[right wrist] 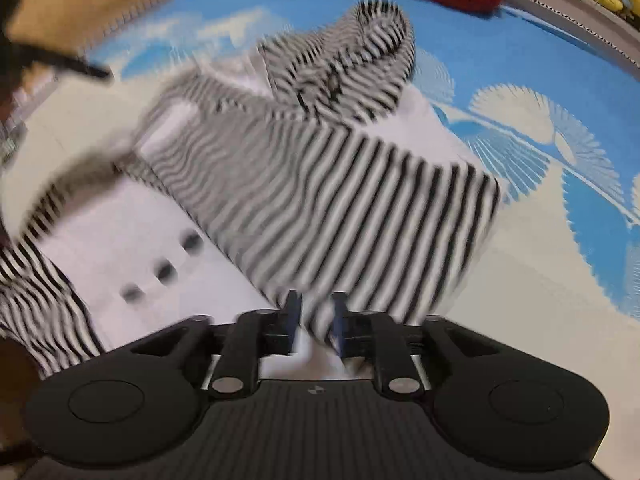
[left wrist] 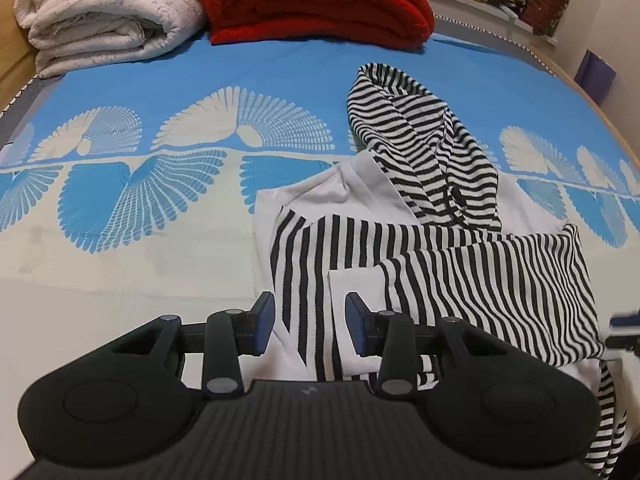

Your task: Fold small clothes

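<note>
A black-and-white striped hoodie [left wrist: 460, 248] is spread, partly folded, on the blue-and-cream patterned bedspread [left wrist: 140, 248], its hood turned toward a folded red blanket [left wrist: 316, 0] and a folded cream quilt [left wrist: 108, 12]. The left gripper [left wrist: 309, 320] is held above the garment's near edge with its 2 fingers [left wrist: 264, 322] apart and nothing pinched. In the blurred right wrist view, striped cloth is seen between the parted jaws of the right gripper [right wrist: 316, 320], but whether it is clamped cannot be told.

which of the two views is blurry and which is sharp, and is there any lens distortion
Left wrist view: sharp, the striped garment crisp, and the bed edge bows with fisheye curve. Right wrist view: motion-smeared, the garment's stripes streaked, the cloth between the right gripper fingers unclear.
</note>
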Tool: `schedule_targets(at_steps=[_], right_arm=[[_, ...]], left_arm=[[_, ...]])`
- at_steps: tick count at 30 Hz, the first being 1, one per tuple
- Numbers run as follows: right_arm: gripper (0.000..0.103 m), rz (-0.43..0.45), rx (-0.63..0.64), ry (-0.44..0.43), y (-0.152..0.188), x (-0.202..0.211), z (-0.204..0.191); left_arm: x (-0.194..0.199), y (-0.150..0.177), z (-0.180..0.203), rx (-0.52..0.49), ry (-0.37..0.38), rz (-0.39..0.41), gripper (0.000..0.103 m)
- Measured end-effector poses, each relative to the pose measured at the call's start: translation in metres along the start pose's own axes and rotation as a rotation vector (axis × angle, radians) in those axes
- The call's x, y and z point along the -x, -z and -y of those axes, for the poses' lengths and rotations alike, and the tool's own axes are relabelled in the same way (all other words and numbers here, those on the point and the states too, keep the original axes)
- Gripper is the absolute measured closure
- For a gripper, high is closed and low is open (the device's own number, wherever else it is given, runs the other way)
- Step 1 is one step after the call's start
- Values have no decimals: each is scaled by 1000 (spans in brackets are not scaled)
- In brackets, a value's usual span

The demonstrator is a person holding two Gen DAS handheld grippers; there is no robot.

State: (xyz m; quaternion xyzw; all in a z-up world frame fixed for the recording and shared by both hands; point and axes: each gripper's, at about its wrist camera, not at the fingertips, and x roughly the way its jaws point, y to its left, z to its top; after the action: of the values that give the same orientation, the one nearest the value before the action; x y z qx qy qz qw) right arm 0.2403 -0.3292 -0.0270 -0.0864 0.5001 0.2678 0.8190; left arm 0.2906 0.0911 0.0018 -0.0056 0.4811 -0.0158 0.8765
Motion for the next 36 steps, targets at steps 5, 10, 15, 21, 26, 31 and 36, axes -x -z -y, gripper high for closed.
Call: schedule_targets(at_steps=[5,10,15,21,26,31,36], right_arm=[[64,23,-56,68,-13,-23,5],[64,-234,111,228,1,-73,-3],[64,4,-71,159,-29,-39,11],[62,60,-115,298,-41,-50,26],[46,76,-234,374,-48,-72,62],[37,57,-414,399,-45,-91,97],[98,71,-476,322,-47,-105,110]], left_arm=[[0,-1,10,-21,13,5,60],[-4,0,13,-33,5,-4,60],[-1,-2,9,-23,12,7,60],[-1,-1,13,-32,12,5,60],[-1,0,12,-40,5,3,60],[-4,3,3,-42,-19,-8,60],[-6,2,-11,-25,-39,-13,60]])
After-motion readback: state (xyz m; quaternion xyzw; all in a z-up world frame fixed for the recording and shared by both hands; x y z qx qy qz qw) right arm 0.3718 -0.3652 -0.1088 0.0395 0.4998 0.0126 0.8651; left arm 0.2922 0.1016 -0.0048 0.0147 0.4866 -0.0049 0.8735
